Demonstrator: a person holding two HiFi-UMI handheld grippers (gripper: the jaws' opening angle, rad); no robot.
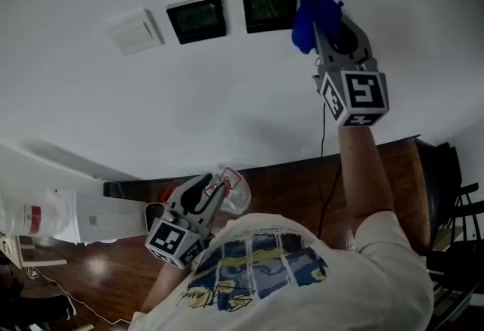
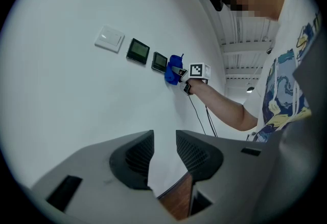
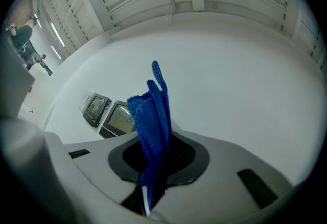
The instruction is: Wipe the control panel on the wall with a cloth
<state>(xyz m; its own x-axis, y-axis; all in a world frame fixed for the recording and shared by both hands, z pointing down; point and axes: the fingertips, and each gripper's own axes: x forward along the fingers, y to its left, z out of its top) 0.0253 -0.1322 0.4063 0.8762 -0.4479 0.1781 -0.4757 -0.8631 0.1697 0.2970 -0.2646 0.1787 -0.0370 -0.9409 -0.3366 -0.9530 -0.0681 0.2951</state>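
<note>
Cloth (image 3: 153, 126) is what matters here, and the right claw (image 3: 156, 161) has it. The claw is shut tight on the blue cloth, and the cloth sticks up out of it like a little flag. In the head view the cloth is up at 1 o'clock, held against the white wall (image 1: 227, 95). It is right at the edge of the near panel (image 1: 270, 10), which sits at 9 o'clock from it. I cannot tell if it is pressing on the panel yet.

The left claw (image 2: 163, 154) is down low at 7 o'clock, close to the person's body. It is open just a little, and nothing is in it.

I think the job now is to rub the dark screen. To do it well, the soft cloth should touch the panel, not the hard claw tips. Push gently and slide toward 9 o'clock, so the whole screen gets cleaned. The folded edge is thin, so going over it a few times would help.

Past the near panel is the far panel (image 1: 197, 18), and then a white switch (image 1: 134, 30) at 10 o'clock. A long rub could bump that switch. A thin dark cord (image 1: 324, 140) hangs down at 6 o'clock from the right claw. Below is a brown floor (image 1: 302, 186), well away. Nothing stands between the cloth and the panels.
</note>
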